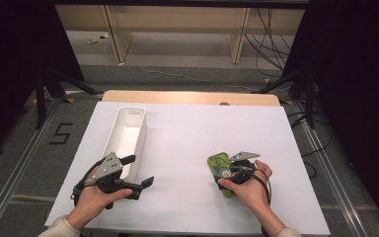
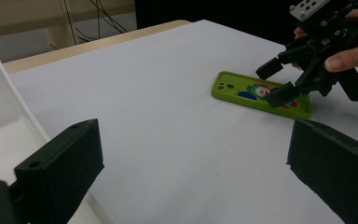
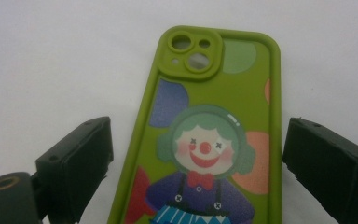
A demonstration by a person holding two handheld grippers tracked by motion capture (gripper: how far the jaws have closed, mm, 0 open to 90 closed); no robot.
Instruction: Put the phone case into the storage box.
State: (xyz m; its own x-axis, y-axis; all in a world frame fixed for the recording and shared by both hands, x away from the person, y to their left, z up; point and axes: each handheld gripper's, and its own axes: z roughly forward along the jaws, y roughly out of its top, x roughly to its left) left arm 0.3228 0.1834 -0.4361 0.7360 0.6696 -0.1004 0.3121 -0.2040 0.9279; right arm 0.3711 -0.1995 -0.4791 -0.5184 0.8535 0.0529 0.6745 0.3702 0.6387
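A green phone case with a clown picture lies flat on the white sheet, right of centre near the front. My right gripper hangs just over it and is open. In the right gripper view its jaws stand either side of the phone case, short of touching it. My left gripper is open and empty at the front left, beside a white bin. The left gripper view looks across the sheet at the phone case and the right gripper above it.
A long white bin stands at the left of the white sheet, with nothing seen inside. Its wall rises close to my left gripper. A wooden table edge runs along the back.
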